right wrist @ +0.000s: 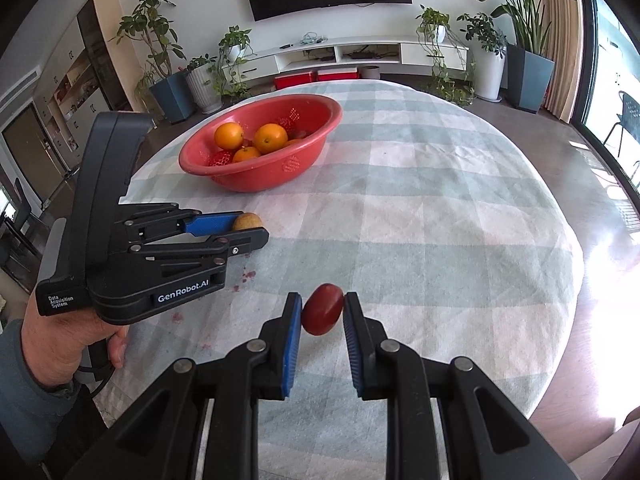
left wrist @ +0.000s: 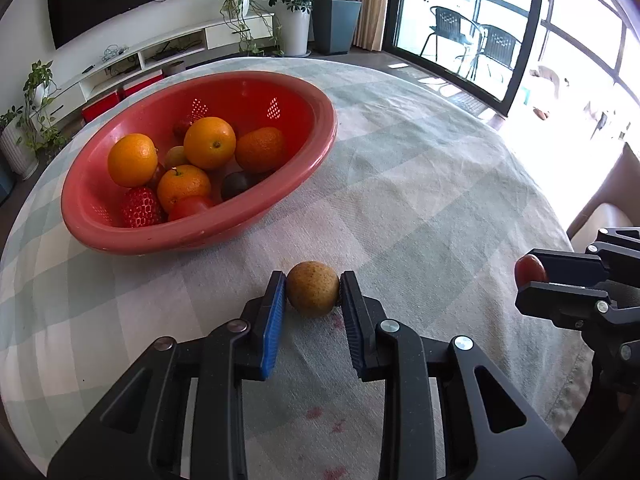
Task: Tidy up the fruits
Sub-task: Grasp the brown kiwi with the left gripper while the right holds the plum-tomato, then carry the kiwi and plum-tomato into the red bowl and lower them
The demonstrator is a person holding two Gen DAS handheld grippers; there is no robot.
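Observation:
A small speckled tan fruit (left wrist: 312, 288) rests on the checked tablecloth (left wrist: 420, 184), and my left gripper (left wrist: 312, 286) is shut on it, a blue pad pressing each side. The same fruit (right wrist: 247, 222) shows in the right wrist view, pinched at the tips of the left gripper (right wrist: 250, 228). My right gripper (right wrist: 322, 309) is shut on a small red oval fruit (right wrist: 322, 309), held just above the cloth; in the left wrist view that red fruit (left wrist: 530, 270) sits in the right gripper (left wrist: 528, 276) at the far right. A red colander bowl (left wrist: 304, 168) holds oranges, strawberries and other fruit.
The red bowl (right wrist: 280, 176) stands on the table's far left part. Reddish stains (left wrist: 336, 322) mark the cloth near the left gripper. A person's hand (right wrist: 68, 334) holds the left gripper's handle. Past the round table's edge are a TV unit, potted plants and a glass door.

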